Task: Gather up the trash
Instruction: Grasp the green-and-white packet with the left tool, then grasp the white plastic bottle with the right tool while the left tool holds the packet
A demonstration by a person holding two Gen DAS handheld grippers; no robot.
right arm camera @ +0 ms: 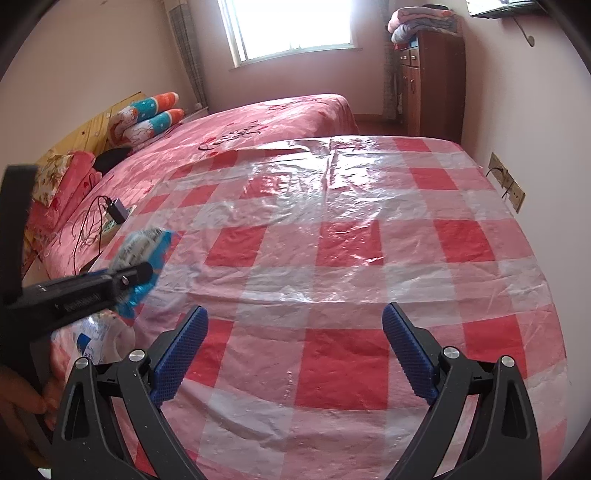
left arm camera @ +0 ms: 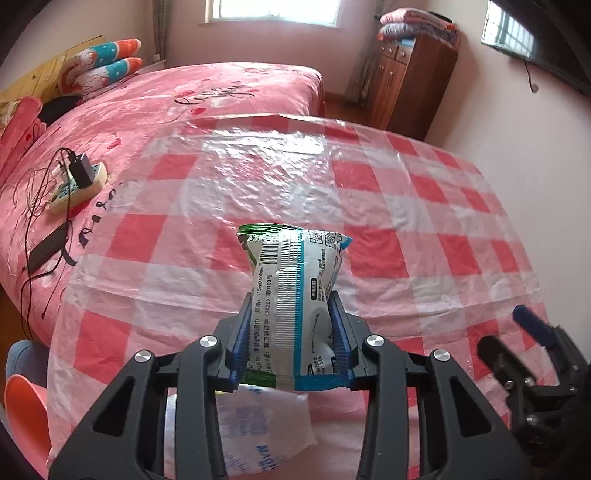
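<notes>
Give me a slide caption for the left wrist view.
Left gripper shut on a wipes packet, held above the checkered table cover.

A red-and-white checked plastic cloth (right arm camera: pixel 332 236) covers the surface. Beside it, a bed (left arm camera: pixel 229 96) under a pink cover carries a power strip (left arm camera: pixel 77 184) with a black charger (left arm camera: pixel 82 168) plugged in and striped bolsters (left arm camera: pixel 107 70) near the head. Folded blankets (left arm camera: pixel 417 24) top a brown cabinet (left arm camera: pixel 410 85) by the window (right arm camera: pixel 291 26).

Glossy crinkled plastic wrapper (left arm camera: pixel 295 291), glossy plastic tablecloth (left arm camera: pixel 388 206).
</notes>
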